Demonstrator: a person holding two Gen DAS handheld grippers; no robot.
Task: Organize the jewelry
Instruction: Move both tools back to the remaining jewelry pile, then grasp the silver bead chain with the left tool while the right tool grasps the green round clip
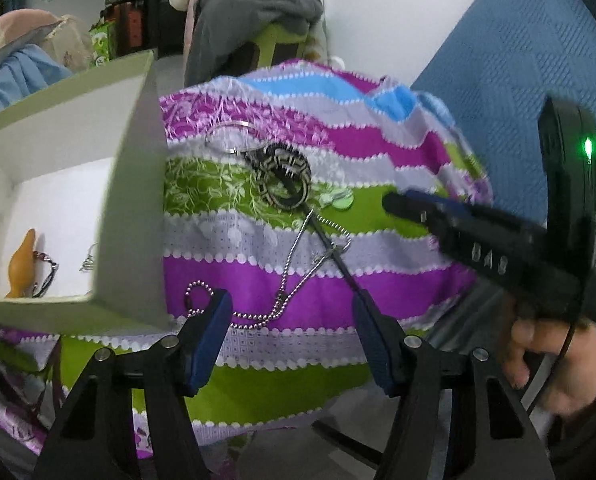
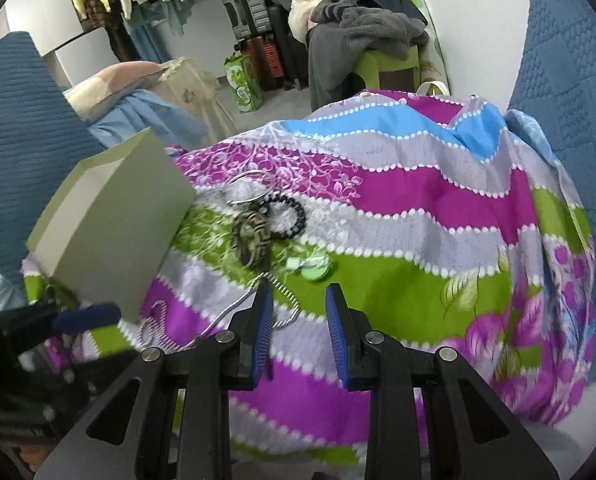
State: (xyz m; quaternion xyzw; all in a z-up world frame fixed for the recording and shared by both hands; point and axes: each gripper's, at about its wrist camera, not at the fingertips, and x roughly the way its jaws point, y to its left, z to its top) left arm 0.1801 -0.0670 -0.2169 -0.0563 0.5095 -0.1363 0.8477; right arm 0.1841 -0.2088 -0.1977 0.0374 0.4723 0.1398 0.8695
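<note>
A grey-green cardboard box (image 1: pixel 130 208) stands at the left of a striped cloth; it also shows in the right wrist view (image 2: pixel 110 232). Inside lie an orange pendant (image 1: pixel 22 264) and a small silver piece (image 1: pixel 86 260). On the cloth lie a patterned bangle (image 1: pixel 286 178), a black coil band (image 2: pixel 286 216), silver hoops (image 1: pixel 230 136), a green charm (image 2: pixel 311 266) and a ball chain (image 1: pixel 258 312). My left gripper (image 1: pixel 294 340) is open over the ball chain. My right gripper (image 2: pixel 299 332) is open and empty, near the chain and green charm; it also appears in the left wrist view (image 1: pixel 401 202).
The striped purple, green and grey cloth (image 2: pixel 417 240) covers a rounded cushion that drops off at the right and front. A blue quilted surface (image 2: pixel 569 80) lies behind. Clothes on a green stool (image 2: pixel 377 40) and suitcases stand further back.
</note>
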